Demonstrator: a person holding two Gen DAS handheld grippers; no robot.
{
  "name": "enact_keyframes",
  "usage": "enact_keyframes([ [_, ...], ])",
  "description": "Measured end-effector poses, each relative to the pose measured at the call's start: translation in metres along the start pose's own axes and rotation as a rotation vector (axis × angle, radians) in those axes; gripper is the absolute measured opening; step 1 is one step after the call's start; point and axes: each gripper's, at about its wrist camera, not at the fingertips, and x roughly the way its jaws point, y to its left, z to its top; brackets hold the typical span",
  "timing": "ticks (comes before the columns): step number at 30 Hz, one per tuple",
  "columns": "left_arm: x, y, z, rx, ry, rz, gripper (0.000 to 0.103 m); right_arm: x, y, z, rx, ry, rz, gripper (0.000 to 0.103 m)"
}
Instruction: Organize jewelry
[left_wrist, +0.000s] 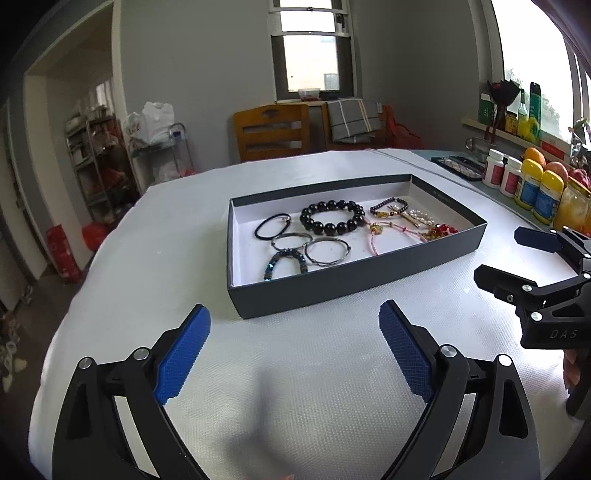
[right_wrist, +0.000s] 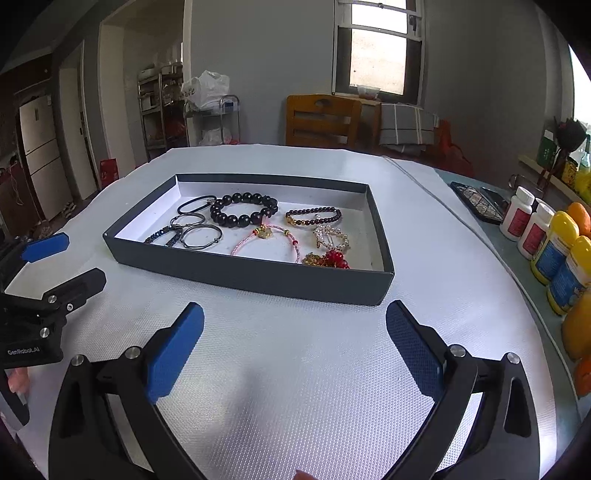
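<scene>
as both tools tilt down toward the white table (left_wrist: 147, 266), the left gripper (left_wrist: 295, 336) and right gripper (right_wrist: 295, 332) hover side by side just short of a dark tray (right_wrist: 258, 275), jaws spread wide and empty, touching nothing. inside the tray lie a black bead bracelet (left_wrist: 331, 217), thin rings, a pink cord and other jewelry.

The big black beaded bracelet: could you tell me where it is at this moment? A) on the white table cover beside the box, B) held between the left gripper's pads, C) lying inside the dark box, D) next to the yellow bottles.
C: the black beaded bracelet lies on the white floor of the dark box, among the other jewelry, with both grippers open and empty.
</scene>
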Motion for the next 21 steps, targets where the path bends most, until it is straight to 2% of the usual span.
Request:
enact_keyframes([
  [9,-0.0084,0.0003,-0.0029,0.002,-0.042,0.001,0.095,-0.0080,-0.0009,-0.0009,0.005,-0.043,-0.022,0.097],
  [21,-0.0082,-0.0029,-0.0025,0.010,-0.039,0.005,0.095,-0.0091,-0.0021,-0.0004,0.010,-0.054,-0.029,0.097],
])
